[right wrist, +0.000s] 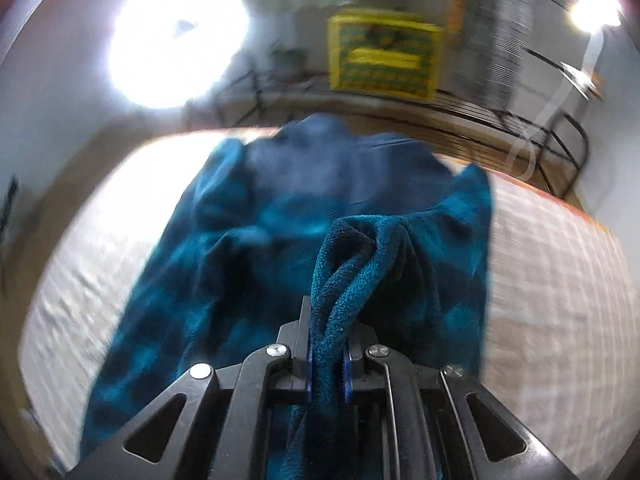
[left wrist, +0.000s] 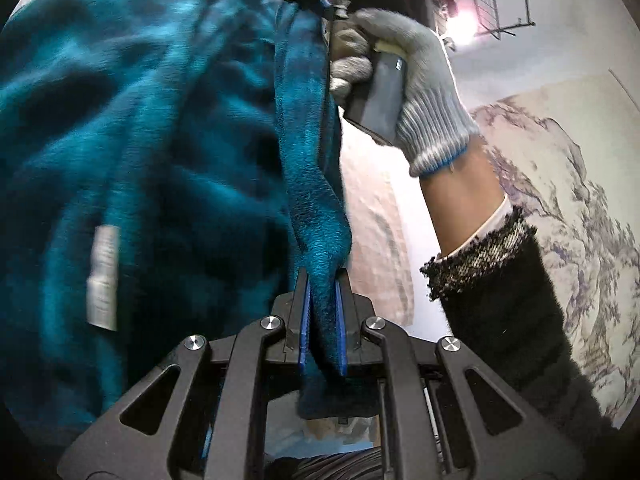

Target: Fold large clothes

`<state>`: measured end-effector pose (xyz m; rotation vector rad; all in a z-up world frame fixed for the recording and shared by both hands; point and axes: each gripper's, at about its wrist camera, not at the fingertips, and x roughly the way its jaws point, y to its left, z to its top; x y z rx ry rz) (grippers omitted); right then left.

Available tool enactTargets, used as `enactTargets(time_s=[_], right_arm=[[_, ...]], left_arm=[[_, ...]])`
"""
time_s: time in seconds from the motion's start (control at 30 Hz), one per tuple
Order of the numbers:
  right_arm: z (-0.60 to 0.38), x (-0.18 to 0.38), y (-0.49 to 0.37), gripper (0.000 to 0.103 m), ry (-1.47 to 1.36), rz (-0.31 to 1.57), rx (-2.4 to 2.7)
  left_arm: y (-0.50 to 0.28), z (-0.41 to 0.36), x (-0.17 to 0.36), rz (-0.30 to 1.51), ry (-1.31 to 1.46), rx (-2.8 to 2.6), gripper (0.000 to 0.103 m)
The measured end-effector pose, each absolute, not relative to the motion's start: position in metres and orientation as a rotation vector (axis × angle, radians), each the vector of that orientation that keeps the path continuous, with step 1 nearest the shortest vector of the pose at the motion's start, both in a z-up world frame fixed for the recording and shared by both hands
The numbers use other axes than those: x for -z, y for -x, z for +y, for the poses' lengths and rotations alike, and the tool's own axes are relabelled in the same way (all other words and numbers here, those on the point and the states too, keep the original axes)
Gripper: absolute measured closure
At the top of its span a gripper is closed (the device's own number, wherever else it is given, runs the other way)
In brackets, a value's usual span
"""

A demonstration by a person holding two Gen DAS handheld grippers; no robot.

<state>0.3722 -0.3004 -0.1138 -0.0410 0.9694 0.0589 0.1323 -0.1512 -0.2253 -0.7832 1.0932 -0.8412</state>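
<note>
So the teal fleece garment [left wrist: 152, 128] is up off the bed, hanging between the two grippers, with a white care label [left wrist: 103, 278] showing on the inside face in the left wrist view. In the right wrist view the rest of it drapes down onto the pale quilted mattress [right wrist: 560, 280], lower part lying on the surface. The left gripper [left wrist: 322, 312] is clamped nearly closed on a bunched strip of the fleece, blue pads pressed into it on both sides. The right gripper [right wrist: 328, 352] is pinched tight on a twisted roll of the same fabric. The person's right hand [left wrist: 412, 92], in a grey knit glove, is wrapped round the other gripper's handle. A yellow box [right wrist: 384, 56] sits on the black rack [right wrist: 552, 140] behind the bed, all quite blurry.
</note>
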Motion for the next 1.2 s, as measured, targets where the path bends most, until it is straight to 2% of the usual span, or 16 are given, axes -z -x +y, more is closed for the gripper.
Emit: enactTargets(time_s=[0.17,0.43,0.5,0.53,0.67,0.8,1.0,1.07,1.13,1.2], right_arm=[[-0.279,0.150,-0.388,0.095,0.123,1.032,-0.071],[-0.275,0.154,-0.383,0.094,0.124,1.027,-0.117],[-0.278,0.150,-0.381,0.084,0.091,1.021,-0.141],[-0.279,0.147,-0.381,0.073,0.080,1.016,-0.157],[-0.298,0.105,-0.356,0.061,-0.023,0.938,-0.226],[-0.333,0.055,-0.313,0.061,-0.178,0.852,-0.274],[-0.388,-0.016,-0.202,0.058,-0.317,0.727,-0.296],[-0.400,-0.031,-0.162,0.058,-0.354,0.695,-0.304],[-0.406,-0.040,-0.120,0.058,-0.355,0.675,-0.300],[-0.408,-0.041,-0.075,0.056,-0.342,0.664,-0.285]], left_arm=[[-0.136,-0.148,0.235,1.104,0.794,0.831,0.094],[-0.133,-0.153,0.228,1.097,0.743,0.838,0.094],[-0.134,-0.152,0.225,1.093,0.729,0.836,0.094],[-0.133,-0.154,0.221,1.085,0.718,0.834,0.094],[-0.131,-0.155,0.208,1.067,0.699,0.837,0.094],[-0.126,-0.148,0.196,1.046,0.678,0.830,0.094],[-0.110,-0.124,0.178,1.043,0.640,0.827,0.094],[-0.106,-0.107,0.170,1.031,0.632,0.827,0.086],[-0.100,-0.096,0.163,1.022,0.659,0.821,0.058],[-0.100,-0.088,0.162,1.016,0.673,0.821,0.054]])
